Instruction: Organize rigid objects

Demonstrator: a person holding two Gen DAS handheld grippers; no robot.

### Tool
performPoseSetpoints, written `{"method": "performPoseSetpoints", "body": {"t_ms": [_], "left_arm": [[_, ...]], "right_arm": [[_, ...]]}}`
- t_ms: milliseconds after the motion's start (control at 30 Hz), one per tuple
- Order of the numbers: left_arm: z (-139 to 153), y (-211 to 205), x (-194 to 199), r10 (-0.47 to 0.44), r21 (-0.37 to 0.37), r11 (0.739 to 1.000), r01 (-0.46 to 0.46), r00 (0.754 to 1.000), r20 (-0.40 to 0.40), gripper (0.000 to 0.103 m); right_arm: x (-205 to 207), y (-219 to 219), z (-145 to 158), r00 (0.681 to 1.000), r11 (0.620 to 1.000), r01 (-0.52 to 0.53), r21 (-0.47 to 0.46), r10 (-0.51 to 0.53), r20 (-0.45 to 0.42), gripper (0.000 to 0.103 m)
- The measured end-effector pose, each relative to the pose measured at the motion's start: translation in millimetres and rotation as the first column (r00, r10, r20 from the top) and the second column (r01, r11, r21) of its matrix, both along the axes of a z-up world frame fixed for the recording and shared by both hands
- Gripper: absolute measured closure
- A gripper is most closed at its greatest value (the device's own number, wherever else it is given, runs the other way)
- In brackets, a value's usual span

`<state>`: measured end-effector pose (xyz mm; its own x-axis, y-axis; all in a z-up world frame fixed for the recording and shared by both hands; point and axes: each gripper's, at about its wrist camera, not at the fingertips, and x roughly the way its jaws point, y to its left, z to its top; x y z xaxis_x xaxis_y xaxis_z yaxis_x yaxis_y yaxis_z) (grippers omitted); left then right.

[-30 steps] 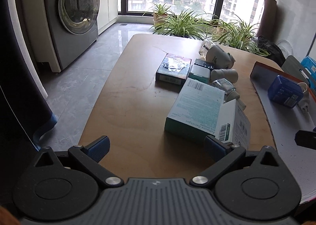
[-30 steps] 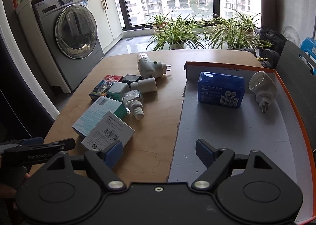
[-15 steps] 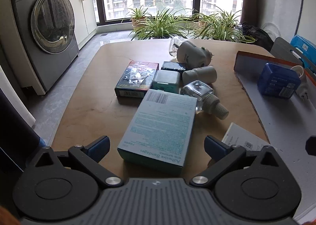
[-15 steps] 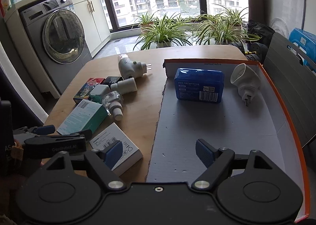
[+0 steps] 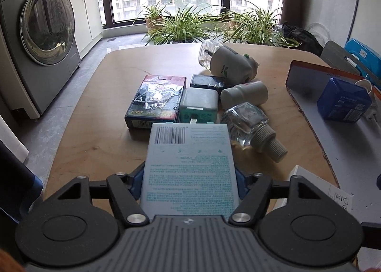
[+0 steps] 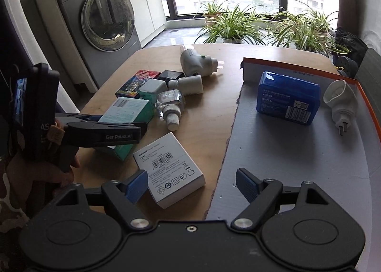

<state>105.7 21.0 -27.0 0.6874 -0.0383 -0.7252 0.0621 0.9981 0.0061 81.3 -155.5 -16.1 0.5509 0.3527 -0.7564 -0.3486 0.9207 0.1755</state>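
Note:
A teal box (image 5: pixel 190 167) with a barcode lies on the wooden table (image 5: pixel 100 129). My left gripper (image 5: pixel 189 181) straddles its near end; its jaws are closing and the blue pads (image 5: pixel 135 182) touch both long sides. In the right wrist view the teal box (image 6: pixel 128 110) sits between those black fingers. My right gripper (image 6: pixel 190 182) hangs open, holding nothing, over the edge of the orange-rimmed grey tray (image 6: pixel 297 176). A white box (image 6: pixel 169 169) lies just ahead of its left finger. The tray holds a blue box (image 6: pixel 288 100) and a white plug (image 6: pixel 340 102).
Beyond the teal box lie a red card box (image 5: pixel 156 100), a small black box (image 5: pixel 207 81), a grey-teal cube (image 5: pixel 198 105), a white cylinder (image 5: pixel 244 93), a clear bottle (image 5: pixel 247 121) and a white plug-in device (image 5: pixel 231 64). A washing machine (image 5: pixel 40 33) stands left; potted plants (image 5: pixel 190 26) line the window.
My left gripper slid forward and swung onto the teal box, and its jaws came in from wide open to the box's sides. The right gripper sank a little toward the white box.

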Motion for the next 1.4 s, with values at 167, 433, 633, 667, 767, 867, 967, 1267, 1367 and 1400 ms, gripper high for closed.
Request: {"method": "performPoseSetpoints", "body": {"t_ms": [167, 433, 633, 667, 767, 867, 967, 1267, 1367, 1400], "left_arm": [[4.8, 8.2, -14.4, 0.028, -0.053, 0.998, -0.028, 1.0, -0.001, 0.031], [17.4, 21.3, -37.9, 0.097, -0.067, 0.993, -0.096, 0.995, 0.009, 0.031], [22.7, 16.3, -43.4, 0.118, -0.079, 0.99, -0.116, 0.993, 0.018, 0.031], [24.1, 14.4, -44.4, 0.12, -0.083, 0.99, -0.118, 0.993, 0.02, 0.031], [30.1, 4.5, -48.5, 0.12, -0.108, 0.987, -0.115, 0.992, 0.034, 0.031], [37.9, -11.3, -50.9, 0.092, -0.139, 0.987, -0.082, 0.994, 0.063, 0.031], [44.8, -28.2, -51.3, 0.066, -0.147, 0.988, -0.053, 0.994, 0.084, 0.031], [57.6, -77.8, -58.6, -0.042, -0.164, 0.984, 0.064, 0.991, 0.13, 0.031], [60.5, -89.8, -56.4, -0.064, -0.16, 0.983, 0.086, 0.988, 0.14, 0.031], [61.6, -93.4, -54.6, -0.07, -0.16, 0.983, 0.093, 0.987, 0.143, 0.031]], "right_arm": [[12.8, 18.6, -9.0, 0.996, 0.995, -0.091, -0.032, 0.09, -0.028, 0.008], [24.6, 50.5, -22.2, 0.987, 0.982, -0.152, -0.111, 0.146, -0.062, 0.025], [19.7, 38.6, -10.9, 0.999, 0.996, -0.051, -0.071, 0.049, -0.023, 0.032], [17.2, 33.2, -4.6, 1.0, 0.998, -0.023, -0.059, 0.022, -0.007, 0.032], [11.8, 15.9, 12.3, 0.998, 0.998, 0.053, -0.025, -0.052, 0.031, 0.032], [6.3, -0.7, 26.0, 0.992, 0.994, 0.111, -0.006, -0.11, 0.054, 0.032], [-3.0, -18.2, 38.7, 0.984, 0.987, 0.158, -0.001, -0.158, 0.08, 0.032], [-20.8, -70.5, 53.7, 0.955, 0.961, 0.277, 0.001, -0.276, 0.108, 0.032], [-26.4, -88.2, 56.5, 0.945, 0.951, 0.308, -0.005, -0.305, 0.116, 0.032], [-27.4, -92.9, 56.8, 0.942, 0.949, 0.317, -0.004, -0.314, 0.118, 0.032]]}}
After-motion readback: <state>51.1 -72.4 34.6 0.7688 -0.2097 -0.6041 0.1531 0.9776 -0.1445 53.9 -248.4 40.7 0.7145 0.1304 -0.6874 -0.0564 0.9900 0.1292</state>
